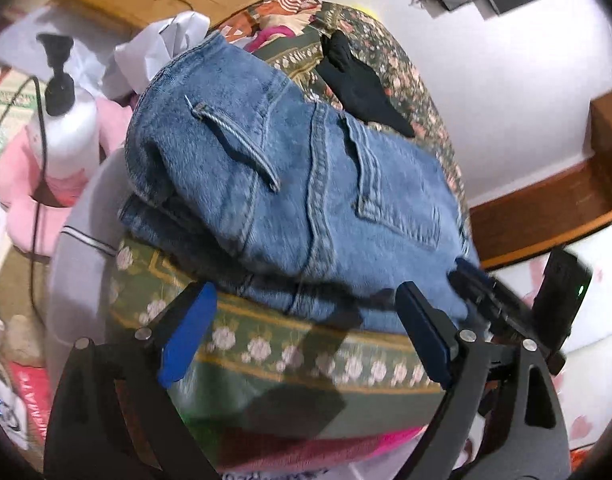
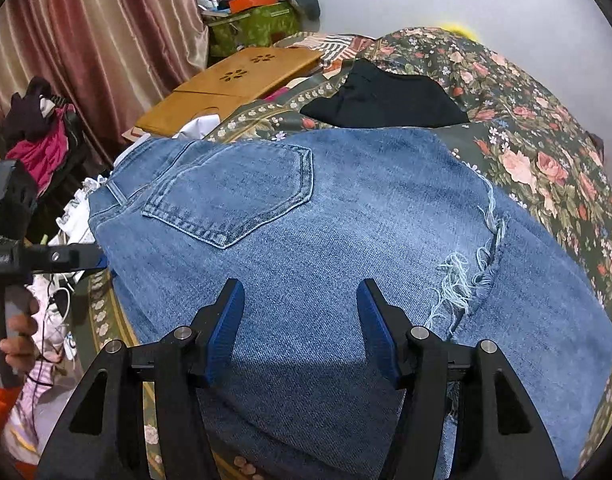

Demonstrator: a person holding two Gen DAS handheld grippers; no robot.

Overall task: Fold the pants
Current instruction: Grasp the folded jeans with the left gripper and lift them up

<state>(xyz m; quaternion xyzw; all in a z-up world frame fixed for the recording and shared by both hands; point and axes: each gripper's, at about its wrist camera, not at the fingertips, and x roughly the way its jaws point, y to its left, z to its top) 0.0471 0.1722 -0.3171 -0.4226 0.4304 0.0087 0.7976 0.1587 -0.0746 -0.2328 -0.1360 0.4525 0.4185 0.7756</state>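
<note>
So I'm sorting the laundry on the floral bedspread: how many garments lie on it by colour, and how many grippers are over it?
Blue jeans: 1
Black garment: 1
Grippers, both open, holding nothing: 2, the left gripper and the right gripper
Total: 4, all on or over the floral bedspread.

Counted: one pair of blue jeans [image 2: 345, 216] at centre, one black garment [image 2: 385, 100] at 12 o'clock, one pump bottle [image 1: 68, 128], two hand-held grippers, left hand-held gripper [image 1: 306, 320] and right hand-held gripper [image 2: 302, 328].
</note>
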